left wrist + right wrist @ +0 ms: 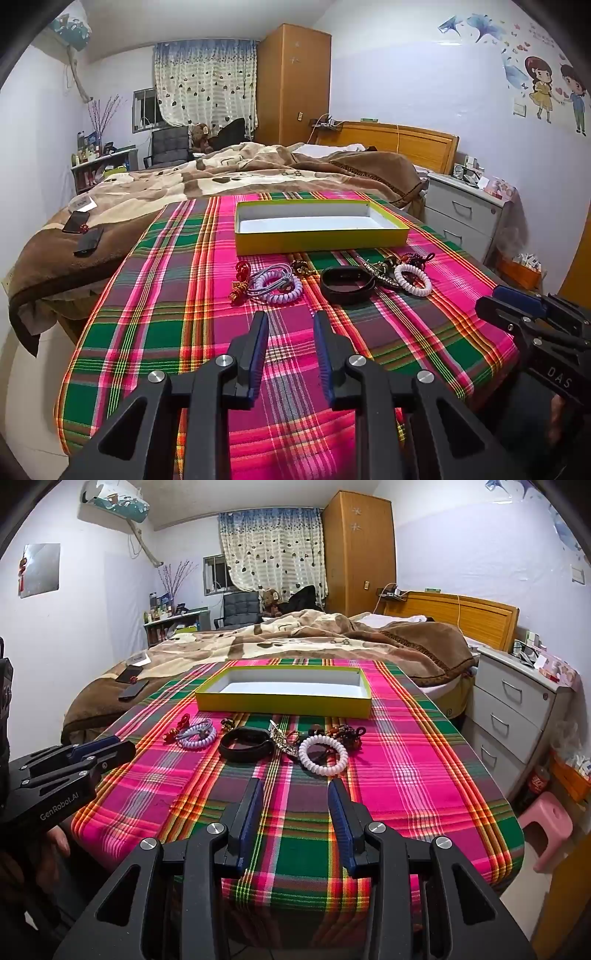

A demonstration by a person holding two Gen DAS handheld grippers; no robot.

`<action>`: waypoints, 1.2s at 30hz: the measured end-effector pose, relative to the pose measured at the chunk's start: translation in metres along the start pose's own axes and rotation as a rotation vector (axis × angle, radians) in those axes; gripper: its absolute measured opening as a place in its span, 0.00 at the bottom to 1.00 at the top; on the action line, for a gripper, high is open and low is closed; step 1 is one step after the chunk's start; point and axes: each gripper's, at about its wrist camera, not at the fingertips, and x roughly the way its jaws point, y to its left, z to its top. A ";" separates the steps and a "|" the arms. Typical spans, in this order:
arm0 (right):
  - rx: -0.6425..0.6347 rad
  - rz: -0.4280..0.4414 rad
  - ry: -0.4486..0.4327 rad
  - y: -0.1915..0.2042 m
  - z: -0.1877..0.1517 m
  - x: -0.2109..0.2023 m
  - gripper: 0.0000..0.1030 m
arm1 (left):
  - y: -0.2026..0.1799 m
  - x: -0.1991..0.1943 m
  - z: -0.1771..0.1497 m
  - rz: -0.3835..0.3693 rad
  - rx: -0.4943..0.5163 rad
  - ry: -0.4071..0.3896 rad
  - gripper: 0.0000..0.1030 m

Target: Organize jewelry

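Note:
A row of jewelry lies on the plaid tablecloth (pixel 177 314): a red charm (pixel 239 278), a lilac coil band (pixel 275 284), a black wristband (pixel 346 282), a white coil band (pixel 413 280) and dark beaded pieces (pixel 413 260). Behind them stands an empty yellow box (pixel 321 240) with a white inside. My left gripper (pixel 291 317) is open and empty, short of the lilac band. My right gripper (pixel 295 784) is open and empty, short of the black wristband (pixel 246 747) and the white coil band (pixel 323 758). The yellow box also shows in the right wrist view (pixel 282 703).
A bed with a brown blanket (pixel 221 177) lies behind the table, with phones (pixel 79 229) on it. A white drawer unit (pixel 517 709) and a pink stool (pixel 546 827) stand to the right. A wardrobe (pixel 293 81) stands at the back.

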 end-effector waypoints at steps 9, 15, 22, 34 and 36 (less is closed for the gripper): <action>0.000 -0.001 0.000 0.000 0.000 0.000 0.36 | 0.000 0.000 0.000 0.002 0.001 -0.001 0.24; -0.001 -0.001 -0.001 0.000 0.000 0.000 0.36 | 0.005 -0.002 0.003 -0.005 0.008 -0.005 0.24; -0.001 -0.001 -0.001 0.000 0.000 0.000 0.36 | 0.005 -0.003 0.003 -0.015 -0.006 -0.023 0.24; -0.002 -0.001 0.002 0.001 0.000 -0.001 0.36 | 0.002 -0.001 -0.001 -0.014 -0.017 -0.014 0.24; -0.002 -0.001 0.002 0.001 0.000 0.000 0.36 | 0.003 -0.001 -0.001 -0.017 -0.020 -0.016 0.24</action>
